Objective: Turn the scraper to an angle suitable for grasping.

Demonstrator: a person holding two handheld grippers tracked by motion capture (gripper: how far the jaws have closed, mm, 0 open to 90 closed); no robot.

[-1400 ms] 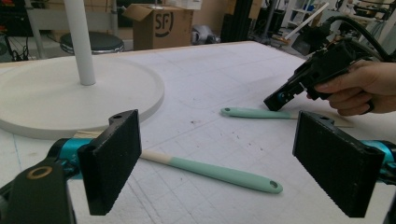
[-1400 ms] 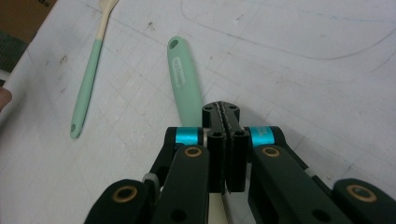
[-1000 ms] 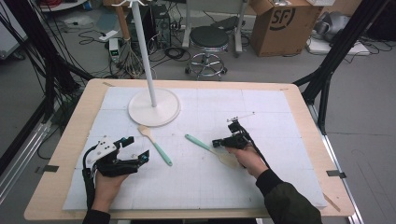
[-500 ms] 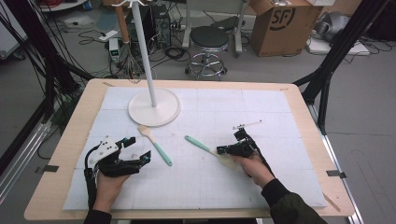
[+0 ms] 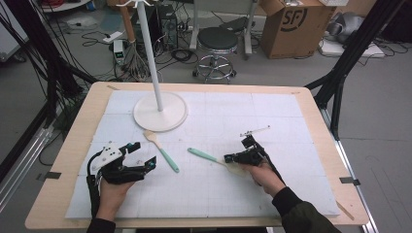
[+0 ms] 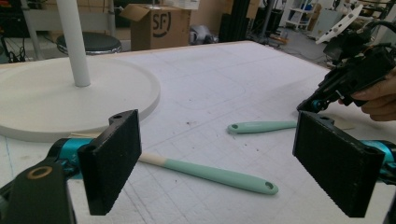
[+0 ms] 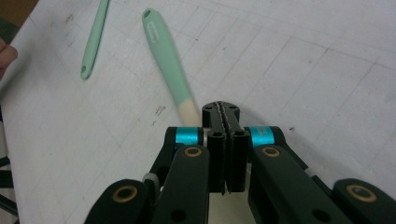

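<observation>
Two utensils with mint-green handles and pale heads lie on the white mat (image 5: 218, 116). The left utensil (image 5: 164, 154) (image 6: 219, 175) (image 7: 95, 35) lies just right of my left gripper (image 5: 143, 154) (image 6: 226, 158), which rests on the mat, its jaws wide open and nothing between them. The right utensil (image 5: 204, 155) (image 6: 264, 126) (image 7: 166, 51) points its pale head at my right gripper (image 5: 227, 158) (image 7: 225, 109) (image 6: 310, 105). That gripper is shut, jaws pressed flat together, tips right over the utensil's pale neck. The head lies hidden beneath it.
A white stand with a round base (image 5: 160, 111) (image 6: 70, 98) and tall pole rises at the mat's back left. Beyond the table are a stool (image 5: 217, 41), a cardboard box (image 5: 291, 24) and floor cables. A black frame leg (image 5: 340, 73) stands at the right.
My right gripper has shifted a little toward the near edge, coming down over the right utensil's pale end. The left gripper and both utensils have stayed where they were.
</observation>
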